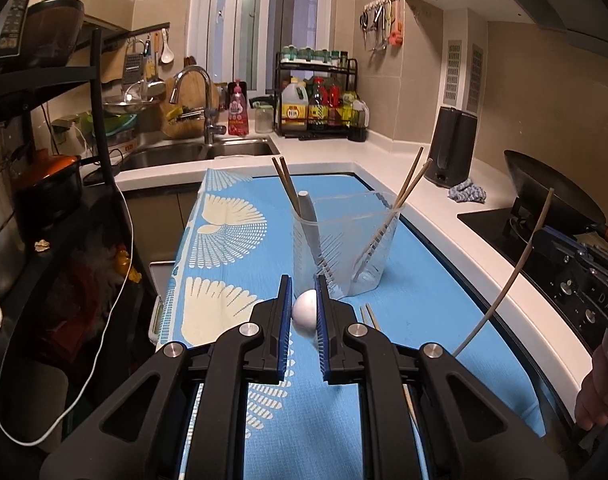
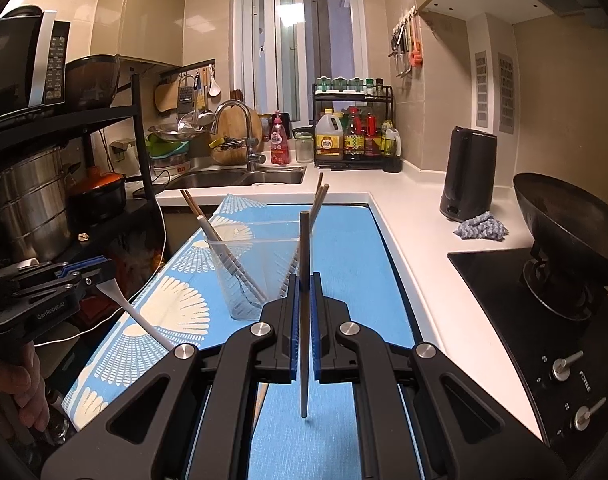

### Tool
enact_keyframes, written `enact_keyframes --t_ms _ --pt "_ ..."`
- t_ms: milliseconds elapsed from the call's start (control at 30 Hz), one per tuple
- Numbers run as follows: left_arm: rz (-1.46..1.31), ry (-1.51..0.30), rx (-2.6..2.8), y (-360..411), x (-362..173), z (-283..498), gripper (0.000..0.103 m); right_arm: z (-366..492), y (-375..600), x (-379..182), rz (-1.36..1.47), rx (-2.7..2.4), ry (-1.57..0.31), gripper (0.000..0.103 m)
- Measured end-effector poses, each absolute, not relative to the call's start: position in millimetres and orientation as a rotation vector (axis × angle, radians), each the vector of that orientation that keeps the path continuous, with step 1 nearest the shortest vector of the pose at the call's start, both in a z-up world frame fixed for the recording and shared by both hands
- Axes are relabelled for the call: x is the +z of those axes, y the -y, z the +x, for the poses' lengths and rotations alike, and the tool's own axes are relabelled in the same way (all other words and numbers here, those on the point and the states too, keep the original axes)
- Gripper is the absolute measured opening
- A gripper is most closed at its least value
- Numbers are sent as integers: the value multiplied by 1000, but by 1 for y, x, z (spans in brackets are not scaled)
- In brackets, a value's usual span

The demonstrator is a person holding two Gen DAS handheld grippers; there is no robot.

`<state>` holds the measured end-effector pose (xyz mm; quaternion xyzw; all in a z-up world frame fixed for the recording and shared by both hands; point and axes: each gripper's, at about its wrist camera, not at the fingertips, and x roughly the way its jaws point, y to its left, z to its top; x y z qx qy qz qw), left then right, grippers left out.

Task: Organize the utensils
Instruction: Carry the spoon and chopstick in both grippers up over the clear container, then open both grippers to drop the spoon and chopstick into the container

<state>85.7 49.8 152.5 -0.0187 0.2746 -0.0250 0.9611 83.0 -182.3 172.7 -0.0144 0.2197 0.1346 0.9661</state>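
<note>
A clear plastic utensil holder (image 1: 346, 240) (image 2: 249, 270) stands on the blue patterned mat (image 1: 231, 248) (image 2: 344, 264). Chopsticks and a white handle lean inside it. My left gripper (image 1: 304, 304) is shut on a white spoon (image 1: 305, 311), just in front of the holder; in the right wrist view (image 2: 85, 276) the spoon's handle (image 2: 133, 312) slants down to the right. My right gripper (image 2: 303, 300) is shut on a single dark chopstick (image 2: 304, 312), held upright before the holder; in the left wrist view it shows as a thin curved stick (image 1: 508, 280). Two loose chopsticks (image 1: 370, 316) lie on the mat.
A white counter (image 2: 416, 240) runs along the right with a black kettle (image 2: 468, 174), a grey rag (image 2: 482, 229), a cooktop (image 2: 504, 288) and a wok (image 2: 564, 216). The sink (image 2: 239, 178) and a condiment rack (image 2: 352, 128) sit behind. A shelf with pots (image 2: 35, 200) stands left.
</note>
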Motion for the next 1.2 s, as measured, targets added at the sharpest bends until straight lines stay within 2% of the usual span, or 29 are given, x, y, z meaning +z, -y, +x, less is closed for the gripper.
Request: enact_keyframes --t_ms 467,833,967,1200 --pt "5 -643 -155 -46 208 136 12 132 164 240 -64 355 -394 5" --pt "0 -544 -166 -47 276 193 12 189 135 302 -48 402 -277 5" --pt "-15 -550 -140 -49 270 222 12 213 123 297 -46 416 -267 5" --pt "-9 -660 -135 -42 211 260 12 254 115 249 -35 421 -352 5"
